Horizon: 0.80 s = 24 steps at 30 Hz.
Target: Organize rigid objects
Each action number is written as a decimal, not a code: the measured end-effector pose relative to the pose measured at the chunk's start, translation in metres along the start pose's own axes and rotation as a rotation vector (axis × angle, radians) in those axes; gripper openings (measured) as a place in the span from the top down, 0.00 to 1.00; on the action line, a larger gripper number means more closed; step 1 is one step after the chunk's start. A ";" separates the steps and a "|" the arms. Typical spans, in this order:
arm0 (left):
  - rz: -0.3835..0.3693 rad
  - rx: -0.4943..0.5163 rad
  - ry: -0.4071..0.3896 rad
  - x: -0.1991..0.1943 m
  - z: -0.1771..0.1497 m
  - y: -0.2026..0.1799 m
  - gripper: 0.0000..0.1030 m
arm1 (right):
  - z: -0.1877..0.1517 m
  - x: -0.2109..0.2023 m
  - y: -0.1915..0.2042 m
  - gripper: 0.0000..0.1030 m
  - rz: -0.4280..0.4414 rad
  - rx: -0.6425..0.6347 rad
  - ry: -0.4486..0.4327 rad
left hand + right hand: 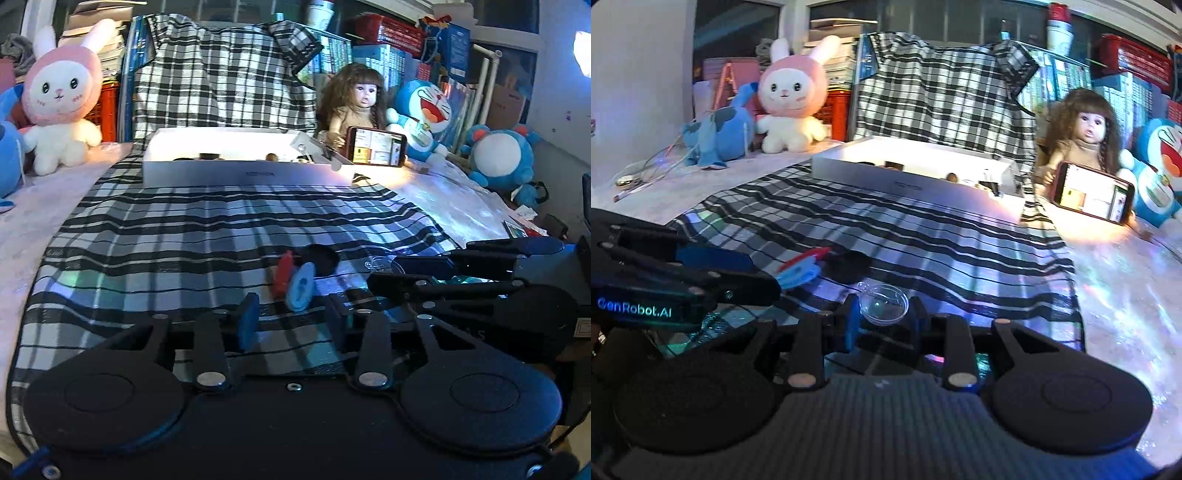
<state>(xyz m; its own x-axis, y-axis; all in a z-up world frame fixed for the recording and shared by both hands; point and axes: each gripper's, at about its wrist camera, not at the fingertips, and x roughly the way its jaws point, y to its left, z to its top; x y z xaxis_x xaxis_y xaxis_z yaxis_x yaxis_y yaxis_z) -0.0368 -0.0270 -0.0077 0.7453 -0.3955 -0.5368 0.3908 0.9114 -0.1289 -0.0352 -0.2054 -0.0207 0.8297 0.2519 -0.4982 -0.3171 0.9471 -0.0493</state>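
looking along the left gripper [291, 319], its jaws stand apart with nothing between them, low over the checked cloth [184, 236]. just ahead of the fingertips a red disc [283, 272] and a blue disc [301, 286] stand on edge, touching, with a black round piece [320, 257] lying flat just beyond. the white box [243, 162] sits well apart at the far end of the cloth, with a few small things already showing over its rim.

from the right wrist, the right gripper [882, 315] has its jaws drawn in around a clear shallow dish [883, 303]; contact looks likely on both sides, though whether the dish is lifted i cannot tell. the discs lie to its left, beside the other gripper.

judging by this, the sorting is partly done: some pieces are boxed, while the dish, two discs and black piece remain on the cloth.
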 end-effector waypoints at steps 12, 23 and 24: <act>-0.025 0.044 0.017 0.022 0.005 -0.012 0.86 | -0.002 0.000 -0.003 0.67 -0.010 0.004 0.000; -0.032 0.056 -0.008 0.025 0.008 -0.011 0.83 | -0.001 0.002 -0.001 0.67 -0.022 0.018 -0.001; -0.035 0.061 -0.004 0.027 0.008 -0.012 0.83 | -0.001 0.002 -0.001 0.67 -0.024 0.020 0.000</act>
<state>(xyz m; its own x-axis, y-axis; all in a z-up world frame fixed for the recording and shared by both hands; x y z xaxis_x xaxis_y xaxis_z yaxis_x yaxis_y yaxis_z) -0.0171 -0.0499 -0.0136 0.7327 -0.4275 -0.5295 0.4489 0.8884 -0.0960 -0.0332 -0.2062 -0.0227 0.8368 0.2294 -0.4971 -0.2882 0.9565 -0.0439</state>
